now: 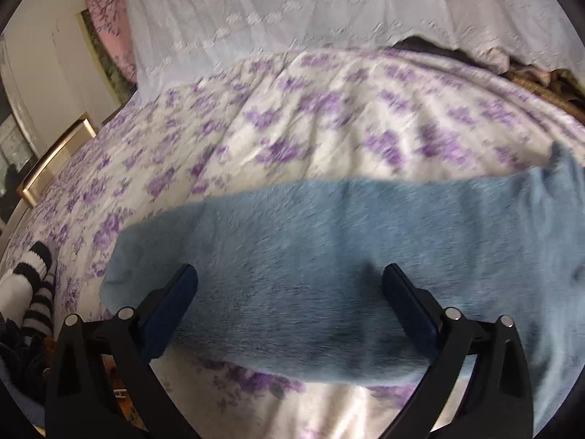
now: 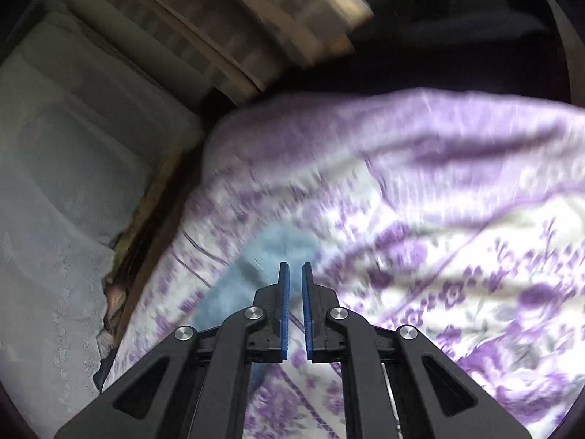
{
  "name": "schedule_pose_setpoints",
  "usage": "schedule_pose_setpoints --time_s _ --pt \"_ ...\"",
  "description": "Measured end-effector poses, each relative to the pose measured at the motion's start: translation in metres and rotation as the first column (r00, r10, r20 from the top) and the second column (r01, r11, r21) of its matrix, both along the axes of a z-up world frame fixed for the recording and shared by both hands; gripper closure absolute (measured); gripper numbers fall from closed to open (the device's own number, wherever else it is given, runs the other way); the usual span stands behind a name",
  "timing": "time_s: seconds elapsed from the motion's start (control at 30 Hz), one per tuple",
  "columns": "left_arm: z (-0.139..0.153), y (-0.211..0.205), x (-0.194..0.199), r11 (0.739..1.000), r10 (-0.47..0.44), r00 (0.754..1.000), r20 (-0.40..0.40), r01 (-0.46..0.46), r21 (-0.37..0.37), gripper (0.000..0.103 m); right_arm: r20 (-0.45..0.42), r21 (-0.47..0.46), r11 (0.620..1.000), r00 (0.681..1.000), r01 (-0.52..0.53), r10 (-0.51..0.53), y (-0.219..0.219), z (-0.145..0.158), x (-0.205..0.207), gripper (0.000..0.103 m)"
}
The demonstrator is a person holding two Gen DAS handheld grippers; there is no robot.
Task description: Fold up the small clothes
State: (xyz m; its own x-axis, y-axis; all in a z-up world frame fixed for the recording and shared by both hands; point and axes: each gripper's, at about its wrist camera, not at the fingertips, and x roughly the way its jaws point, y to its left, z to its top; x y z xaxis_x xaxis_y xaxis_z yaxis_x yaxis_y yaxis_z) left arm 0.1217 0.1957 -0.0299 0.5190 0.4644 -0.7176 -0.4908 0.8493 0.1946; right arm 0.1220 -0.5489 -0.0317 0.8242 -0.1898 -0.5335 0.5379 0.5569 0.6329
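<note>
A fuzzy light-blue garment (image 1: 329,234) lies stretched across the white bedspread with purple flowers (image 1: 292,117). My left gripper (image 1: 289,278) hangs just above the garment's near part with its jaws wide apart and nothing between them. In the right wrist view one end of the blue garment (image 2: 256,267) shows to the left of the fingers. My right gripper (image 2: 295,269) hovers over the bedspread (image 2: 438,241) with its blue pads nearly together, a narrow gap between them, and nothing held. Both views are motion-blurred.
Black-and-white striped socks (image 1: 34,278) lie at the bed's left edge. A white lace cloth (image 1: 292,11) covers the far side, also seen in the right wrist view (image 2: 62,183). A gold-framed edge (image 1: 55,157) stands at left. Wooden furniture (image 2: 234,25) rises beyond the bed.
</note>
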Motion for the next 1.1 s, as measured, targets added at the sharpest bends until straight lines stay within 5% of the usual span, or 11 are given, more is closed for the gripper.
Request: schedule_pose_setpoints --time_s 0.17,0.3,0.37,0.47,0.5,0.6,0.67,0.8,0.9,1.0,1.1 --pt "0.019 -0.035 0.02 0.982 -0.137 0.99 0.035 0.14 -0.124 0.004 0.028 -0.069 0.921 0.922 -0.384 0.386 0.074 0.025 0.053 0.082" --pt "0.022 -0.076 0.053 0.957 -0.208 0.977 0.034 0.211 -0.197 0.004 -0.109 -0.061 0.697 0.699 -0.714 0.706 0.181 0.012 0.108 0.072" --pt "0.014 -0.097 0.069 0.945 -0.267 0.963 0.02 0.266 -0.188 0.004 -0.179 -0.05 0.629 0.627 -0.776 0.758 0.212 0.0 0.125 0.069" --pt "-0.02 -0.113 0.086 0.954 -0.292 0.954 -0.065 0.286 -0.093 0.004 -0.213 -0.013 0.648 0.635 -0.762 0.743 0.209 -0.029 0.139 0.075" --pt "-0.031 -0.11 0.09 0.949 -0.305 0.948 -0.089 0.294 -0.116 0.004 -0.217 -0.005 0.668 0.653 -0.744 0.726 0.198 -0.041 0.145 0.103" --pt "-0.022 -0.087 0.089 0.934 -0.273 0.962 -0.017 0.261 -0.245 0.004 -0.139 0.089 0.728 0.716 -0.679 0.684 0.161 -0.052 0.15 0.102" --pt "-0.008 -0.088 0.088 0.934 -0.263 0.964 0.03 0.263 -0.241 0.005 -0.164 -0.039 0.753 0.748 -0.657 0.644 0.171 -0.028 0.138 0.094" --pt "0.011 -0.131 0.103 0.905 -0.395 0.918 0.039 0.396 -0.156 0.005 -0.206 -0.188 0.566 0.596 -0.803 0.776 0.245 0.005 0.135 0.057" --pt "0.002 -0.161 0.121 0.898 -0.436 0.9 -0.026 0.433 -0.081 0.005 -0.317 -0.216 0.453 0.501 -0.865 0.805 0.299 -0.003 0.153 0.055" --pt "-0.035 -0.164 0.143 0.892 -0.452 0.883 -0.131 0.444 -0.085 0.004 -0.397 -0.171 0.443 0.473 -0.88 0.786 0.313 -0.031 0.172 0.046" --pt "-0.031 -0.145 0.144 0.881 -0.444 0.894 -0.064 0.422 -0.215 0.004 -0.372 -0.22 0.442 0.493 -0.87 0.786 0.307 -0.021 0.163 0.045"
